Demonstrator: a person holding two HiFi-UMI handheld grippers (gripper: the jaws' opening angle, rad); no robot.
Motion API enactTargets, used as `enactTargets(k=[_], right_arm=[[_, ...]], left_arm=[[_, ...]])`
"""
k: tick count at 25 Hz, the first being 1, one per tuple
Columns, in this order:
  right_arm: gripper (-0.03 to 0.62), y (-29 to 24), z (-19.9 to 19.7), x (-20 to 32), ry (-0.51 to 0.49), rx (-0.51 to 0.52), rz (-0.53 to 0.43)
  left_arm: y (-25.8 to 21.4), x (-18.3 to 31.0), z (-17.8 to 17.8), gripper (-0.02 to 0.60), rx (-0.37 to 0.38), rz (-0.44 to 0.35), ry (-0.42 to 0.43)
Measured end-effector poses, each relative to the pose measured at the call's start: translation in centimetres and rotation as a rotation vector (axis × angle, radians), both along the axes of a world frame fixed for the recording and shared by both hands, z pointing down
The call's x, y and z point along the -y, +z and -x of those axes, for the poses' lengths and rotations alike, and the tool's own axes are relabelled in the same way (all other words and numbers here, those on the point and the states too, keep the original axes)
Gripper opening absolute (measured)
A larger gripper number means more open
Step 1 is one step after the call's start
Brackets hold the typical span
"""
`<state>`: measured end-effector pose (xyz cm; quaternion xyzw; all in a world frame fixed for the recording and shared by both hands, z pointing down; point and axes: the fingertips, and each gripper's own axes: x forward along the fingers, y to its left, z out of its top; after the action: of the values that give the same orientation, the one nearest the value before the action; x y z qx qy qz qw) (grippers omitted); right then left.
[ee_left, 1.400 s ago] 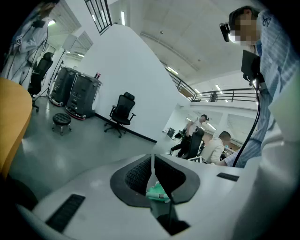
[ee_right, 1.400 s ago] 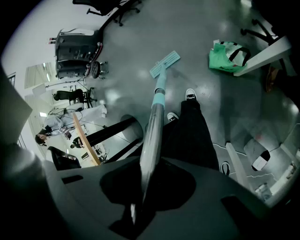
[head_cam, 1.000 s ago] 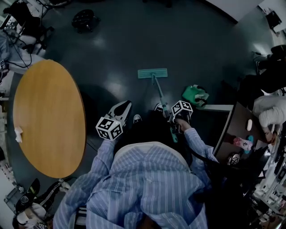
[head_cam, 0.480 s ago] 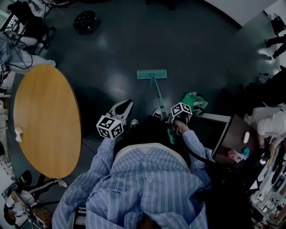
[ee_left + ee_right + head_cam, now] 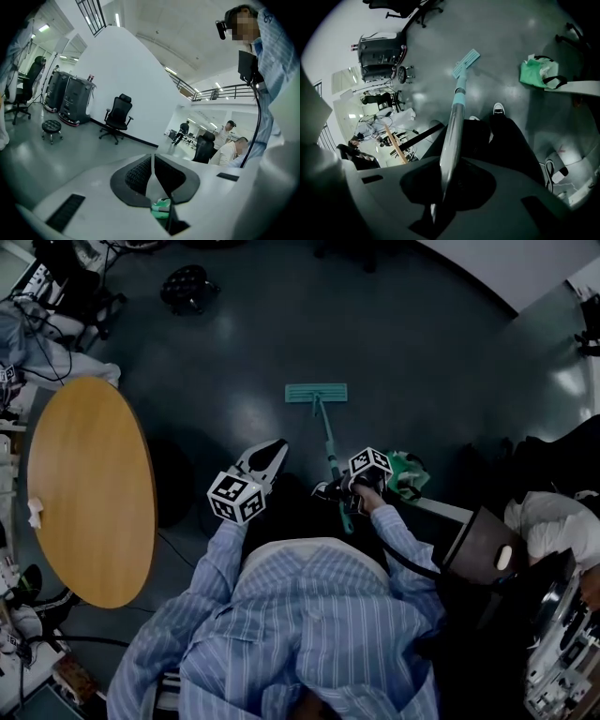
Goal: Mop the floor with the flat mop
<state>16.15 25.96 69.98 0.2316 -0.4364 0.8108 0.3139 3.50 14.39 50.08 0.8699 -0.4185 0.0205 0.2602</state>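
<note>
Dark floor (image 5: 422, 334) open around flat mop (image 5: 317, 394)

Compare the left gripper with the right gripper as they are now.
The right gripper is clamped on the mop handle; the left gripper is shut with nothing between its jaws. The right gripper looks down along the handle toward the floor; the left gripper looks outward, toward an office chair. Both are shut.
</note>
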Motion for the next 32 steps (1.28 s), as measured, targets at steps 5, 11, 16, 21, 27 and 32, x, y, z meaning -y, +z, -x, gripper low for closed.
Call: enactTargets(k=[5,11,16,21,27,32], right_arm=[[0.063,0.7,-0.2,3.4,0.003,0.006,-0.003],[0.062,2.3,0.3,9.6,-0.006,0.004,-0.015],[0.061,2.2,1.3,14.0,0.013,-0.001,-0.019],[0.061,2.1,3.4,20.9,0.025,0.006,-0.014],[0.061,2.1,6.0,31.2,0.037,-0.007,-0.008],[0.061,2.2,7.9,40.9,0.046,-0.009,-0.013]], left_arm=[[-0.7,2.0,-1.3,0.026,0.022,-0.025,0.016],[0.6,6.0,-0.3,0.026,0.051,-0.027,0.018],[1.6,9.7,2.4,0.026,0.032,-0.003,-0.015],[2.8,16.3,5.4,0.025,0.010,0.041,-0.042],[4.3,24.2,8.2,0.026,-0.006,0.102,0.004],[5.9,31.6,10.6,0.026,-0.023,0.145,-0.002]])
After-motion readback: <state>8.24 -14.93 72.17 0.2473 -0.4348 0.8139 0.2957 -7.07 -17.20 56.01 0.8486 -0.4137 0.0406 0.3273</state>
